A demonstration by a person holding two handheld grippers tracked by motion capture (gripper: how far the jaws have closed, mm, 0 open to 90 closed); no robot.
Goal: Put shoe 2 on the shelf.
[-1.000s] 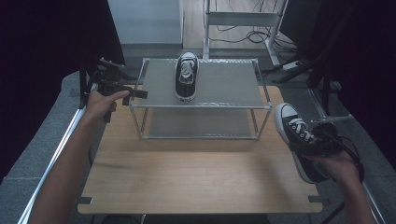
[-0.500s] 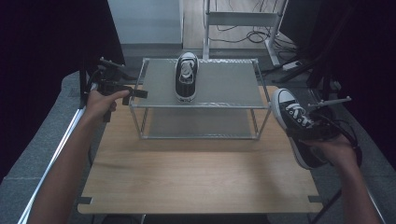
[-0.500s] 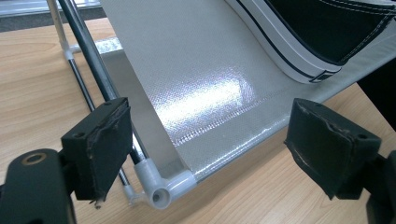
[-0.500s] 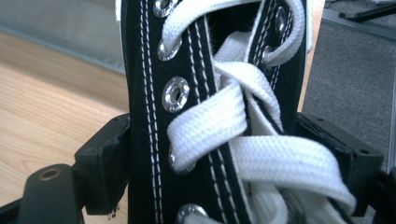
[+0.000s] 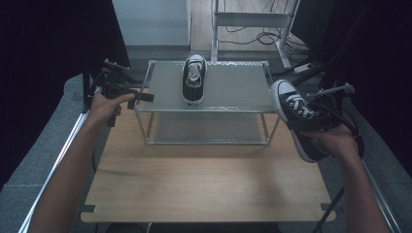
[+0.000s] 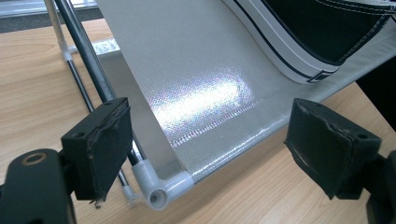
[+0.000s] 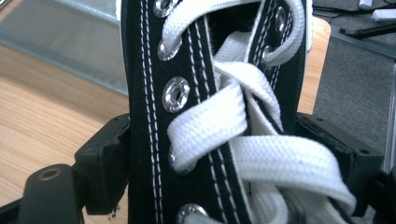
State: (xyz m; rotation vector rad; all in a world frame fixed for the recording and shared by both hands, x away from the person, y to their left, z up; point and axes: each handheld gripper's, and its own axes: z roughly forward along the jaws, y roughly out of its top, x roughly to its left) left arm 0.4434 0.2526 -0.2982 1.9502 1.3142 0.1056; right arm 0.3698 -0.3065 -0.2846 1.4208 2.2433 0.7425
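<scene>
A black sneaker [image 5: 297, 116] with white laces is held in the air beyond the right edge of the table [image 5: 204, 189], just to the right of the rack [image 5: 228, 92], with its white toe cap pointing up and away toward the rack's right end. It is clamped by the right gripper [image 5: 311, 121], which is held in the right hand [image 5: 335, 143]. In the right gripper view, the laced upper [image 7: 215, 112] is seen between the two black jaws, one pad pressed against each side of it, and the wooden table and a strip of the rack's grey shelf lie behind it at the left. A second sneaker [image 5: 193, 79] stands on the rack's top shelf, left of the middle, toe pointing away from the person. The left gripper [image 5: 141, 97] is held by the left hand [image 5: 108, 108] at the rack's near-left corner, at the height of the top shelf. In the left gripper view, its jaws are seen well apart and hold nothing; the white corner joint [image 6: 161, 189] of the rack and its metal tube lie just beside the left-hand pad, and the grey shelf fabric [image 6: 201, 79] runs between the pads, with the white-and-black sole edge of the second sneaker [image 6: 299, 42] resting on it farther off.
</scene>
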